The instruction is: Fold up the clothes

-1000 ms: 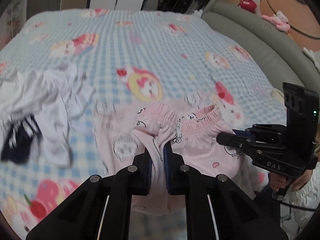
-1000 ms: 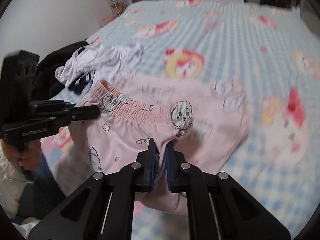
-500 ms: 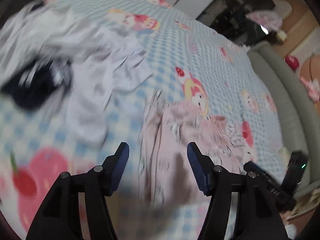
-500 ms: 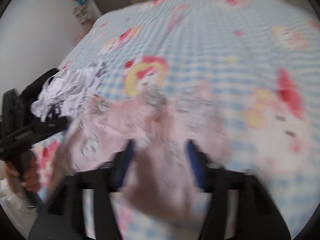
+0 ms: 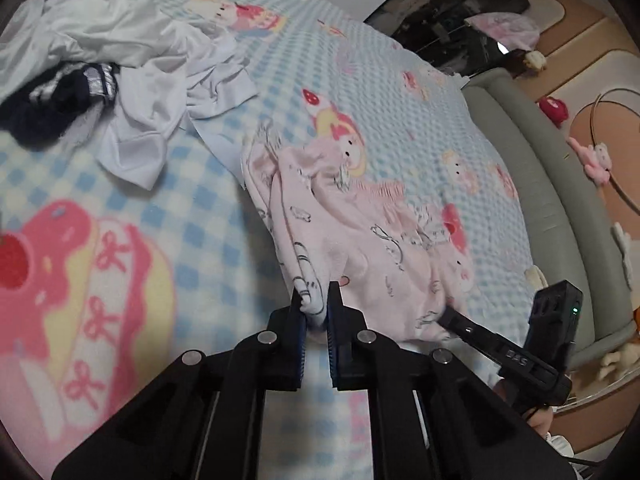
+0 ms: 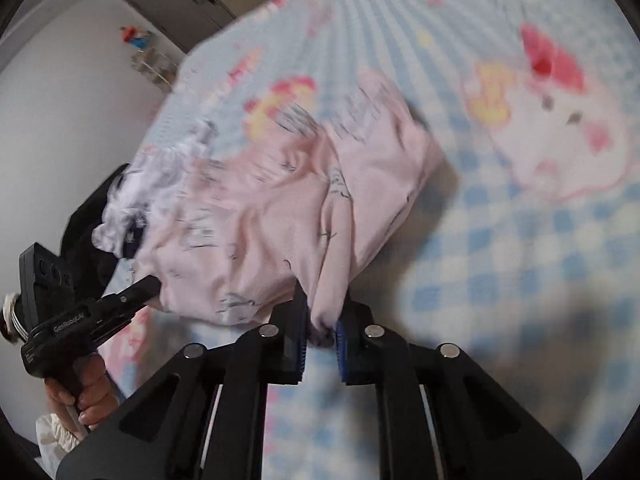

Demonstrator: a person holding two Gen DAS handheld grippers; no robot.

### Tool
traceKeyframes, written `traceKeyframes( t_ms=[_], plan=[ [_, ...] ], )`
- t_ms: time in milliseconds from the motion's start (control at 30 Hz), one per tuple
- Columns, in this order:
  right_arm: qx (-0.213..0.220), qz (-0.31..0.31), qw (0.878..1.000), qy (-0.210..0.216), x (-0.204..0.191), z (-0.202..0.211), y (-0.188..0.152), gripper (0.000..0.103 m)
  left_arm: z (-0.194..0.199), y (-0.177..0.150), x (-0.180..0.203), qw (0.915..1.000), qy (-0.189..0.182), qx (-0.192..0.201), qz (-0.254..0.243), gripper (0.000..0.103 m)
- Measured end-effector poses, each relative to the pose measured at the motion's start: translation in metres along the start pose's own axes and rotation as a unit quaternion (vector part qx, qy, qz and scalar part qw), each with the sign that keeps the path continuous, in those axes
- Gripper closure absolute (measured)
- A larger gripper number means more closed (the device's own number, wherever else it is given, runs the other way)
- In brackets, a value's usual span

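Observation:
Pink printed pyjama shorts (image 5: 352, 232) lie folded over on the blue checked bedspread (image 5: 192, 224). My left gripper (image 5: 316, 312) is shut on their near left edge. In the same view my right gripper (image 5: 444, 312) reaches into the near right edge. In the right wrist view the pink shorts (image 6: 280, 216) stretch away from my right gripper (image 6: 324, 320), which is shut on a bunched fold of fabric. My left gripper (image 6: 154, 280) grips the cloth at the left there, held by a hand (image 6: 86, 396).
A heap of white and dark clothes (image 5: 120, 72) lies at the far left of the bed. A grey padded bed frame (image 5: 552, 184) runs along the right side. A white wall and a small shelf (image 6: 152, 60) stand beyond the bed.
Both grippers let go of the waistband, opened, swung down and toward me, and have shut again on the near edge of the shorts. The waistband now lies folded away on the bed.

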State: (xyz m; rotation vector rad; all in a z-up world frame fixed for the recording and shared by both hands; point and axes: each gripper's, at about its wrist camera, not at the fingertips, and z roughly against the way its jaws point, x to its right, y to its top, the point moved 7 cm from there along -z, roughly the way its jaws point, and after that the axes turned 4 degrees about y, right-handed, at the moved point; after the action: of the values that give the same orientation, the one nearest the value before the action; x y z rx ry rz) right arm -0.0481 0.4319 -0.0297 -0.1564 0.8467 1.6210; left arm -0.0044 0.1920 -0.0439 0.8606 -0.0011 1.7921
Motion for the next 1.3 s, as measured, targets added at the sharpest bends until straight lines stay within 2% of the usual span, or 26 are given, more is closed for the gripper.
traceKeyframes(
  t_ms=[100, 167, 267, 400, 433, 533, 600, 667, 767, 833, 900, 933, 1067, 1133, 1167, 1233, 1300],
  plan=[
    [0.005, 0.007, 1.000, 0.026, -0.014, 0.036, -0.019, 0.094, 0.024, -0.024, 0.002, 0.9997, -0.019, -0.010, -0.008, 0.094],
    [0.001, 0.019, 1.000, 0.022, -0.017, 0.054, -0.041, 0.094, 0.038, -0.049, -0.003, 0.9993, -0.026, -0.021, -0.015, 0.094],
    [-0.025, 0.029, 0.999, 0.008, -0.008, 0.061, -0.087, 0.094, 0.030, -0.087, -0.024, 0.9984, 0.000, -0.055, -0.008, 0.094],
    [-0.073, -0.023, 0.997, -0.011, 0.027, 0.041, -0.129, 0.093, 0.009, -0.114, -0.055, 0.9936, 0.023, -0.099, 0.049, 0.090],
    [-0.071, -0.025, 0.997, -0.014, 0.028, 0.044, -0.127, 0.090, 0.012, -0.111, -0.052, 0.9940, 0.020, -0.094, 0.051, 0.089],
    [-0.044, 0.001, 0.998, -0.045, 0.024, 0.062, -0.112, 0.081, 0.024, -0.095, -0.033, 0.9977, 0.029, -0.061, 0.001, 0.078],
    [-0.023, 0.022, 0.997, -0.065, 0.021, 0.075, -0.106, 0.080, 0.032, -0.084, -0.019, 0.9981, 0.035, -0.038, -0.032, 0.074],
    [-0.009, 0.044, 0.996, -0.071, 0.013, 0.082, -0.097, 0.080, 0.037, -0.076, -0.004, 0.9970, 0.039, -0.020, -0.064, 0.064],
    [-0.016, 0.088, 0.994, -0.066, -0.011, 0.073, -0.094, 0.080, 0.014, -0.083, 0.031, 0.9930, 0.033, -0.036, -0.108, 0.063],
    [-0.034, 0.117, 0.990, -0.071, -0.026, 0.053, -0.102, 0.080, -0.008, -0.094, 0.038, 0.9878, 0.060, -0.051, -0.135, 0.063],
    [-0.057, 0.129, 0.985, -0.095, -0.020, 0.036, -0.116, 0.080, -0.028, -0.103, 0.039, 0.9818, 0.092, -0.064, -0.153, 0.063],
    [-0.061, 0.128, 0.985, -0.102, -0.015, 0.033, -0.120, 0.082, -0.030, -0.102, 0.029, 0.9818, 0.103, -0.067, -0.145, 0.065],
    [-0.058, 0.100, 0.986, -0.122, 0.011, 0.040, -0.125, 0.090, -0.018, -0.088, -0.010, 0.9839, 0.137, -0.055, -0.100, 0.083],
    [-0.047, 0.077, 0.985, -0.147, 0.032, 0.055, -0.122, 0.090, -0.007, -0.080, -0.025, 0.9863, 0.136, -0.049, -0.080, 0.083],
    [-0.045, 0.069, 0.984, -0.161, 0.040, 0.059, -0.122, 0.085, 0.001, -0.077, -0.029, 0.9870, 0.137, -0.042, -0.072, 0.079],
    [-0.037, 0.056, 0.987, -0.147, 0.046, 0.069, -0.121, 0.082, 0.013, -0.076, -0.025, 0.9884, 0.128, -0.028, -0.077, 0.071],
    [-0.030, 0.056, 0.989, -0.132, 0.039, 0.076, -0.120, 0.082, 0.024, -0.082, -0.009, 0.9915, 0.092, -0.016, -0.091, 0.070]
  ],
)
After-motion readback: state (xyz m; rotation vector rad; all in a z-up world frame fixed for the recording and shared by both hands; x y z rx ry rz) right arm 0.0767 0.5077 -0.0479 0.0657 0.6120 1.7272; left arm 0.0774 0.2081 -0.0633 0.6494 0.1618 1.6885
